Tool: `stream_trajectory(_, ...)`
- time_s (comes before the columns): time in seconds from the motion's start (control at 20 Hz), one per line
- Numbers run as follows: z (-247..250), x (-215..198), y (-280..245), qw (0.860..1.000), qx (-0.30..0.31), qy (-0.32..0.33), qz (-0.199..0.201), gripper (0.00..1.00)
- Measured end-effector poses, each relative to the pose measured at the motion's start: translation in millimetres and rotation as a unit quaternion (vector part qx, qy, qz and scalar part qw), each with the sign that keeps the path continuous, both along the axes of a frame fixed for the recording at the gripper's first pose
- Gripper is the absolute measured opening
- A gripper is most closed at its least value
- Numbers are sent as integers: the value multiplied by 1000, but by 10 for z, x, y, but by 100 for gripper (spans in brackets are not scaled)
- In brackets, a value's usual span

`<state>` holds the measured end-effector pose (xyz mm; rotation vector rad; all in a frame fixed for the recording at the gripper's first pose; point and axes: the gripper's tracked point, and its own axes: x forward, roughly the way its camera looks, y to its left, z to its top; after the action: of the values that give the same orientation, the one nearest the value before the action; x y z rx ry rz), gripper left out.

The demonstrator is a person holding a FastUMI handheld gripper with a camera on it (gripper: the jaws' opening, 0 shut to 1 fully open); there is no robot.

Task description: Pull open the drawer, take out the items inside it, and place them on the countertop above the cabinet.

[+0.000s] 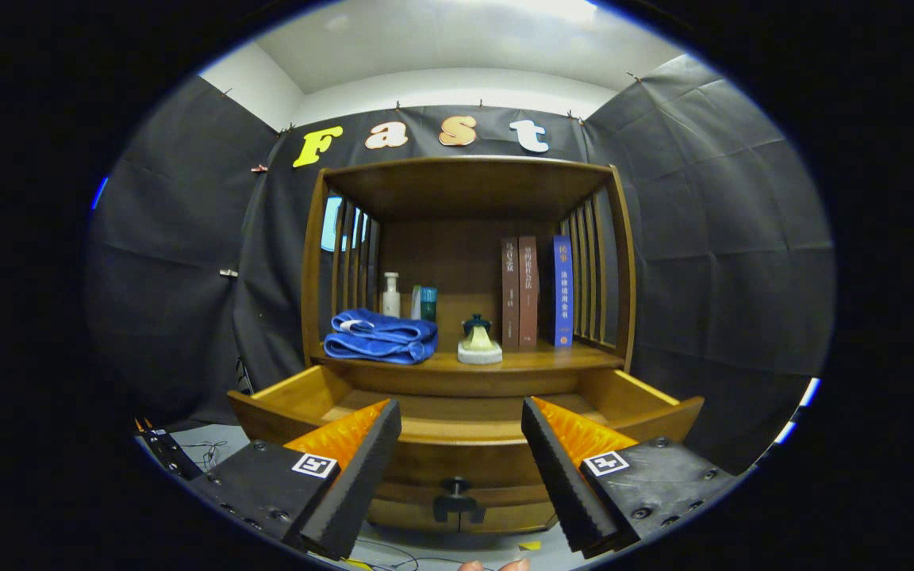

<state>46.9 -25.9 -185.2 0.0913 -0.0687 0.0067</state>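
Gripper view: the fingers (461, 468) are spread open, holding nothing, before the drawer (457, 444), which stands pulled out. Its inside is hidden; judging so, the next move is reaching in from above.

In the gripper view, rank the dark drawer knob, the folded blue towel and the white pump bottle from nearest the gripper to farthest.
With the gripper open:
1. Dark drawer knob, between the fingers on the open drawer's front.
2. Folded blue towel, left on the countertop.
3. White pump bottle, upright behind the towel.
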Motion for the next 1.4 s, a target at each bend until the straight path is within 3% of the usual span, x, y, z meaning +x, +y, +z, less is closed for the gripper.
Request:
stream_trajectory(0.55,-780,201,107,999,-8,47,-12,97)
stream_trajectory(0.75,-854,349,89,998,-14,48,-30,97)
stream_trajectory(1.4,-724,507,153,999,-40,18,-32,97)
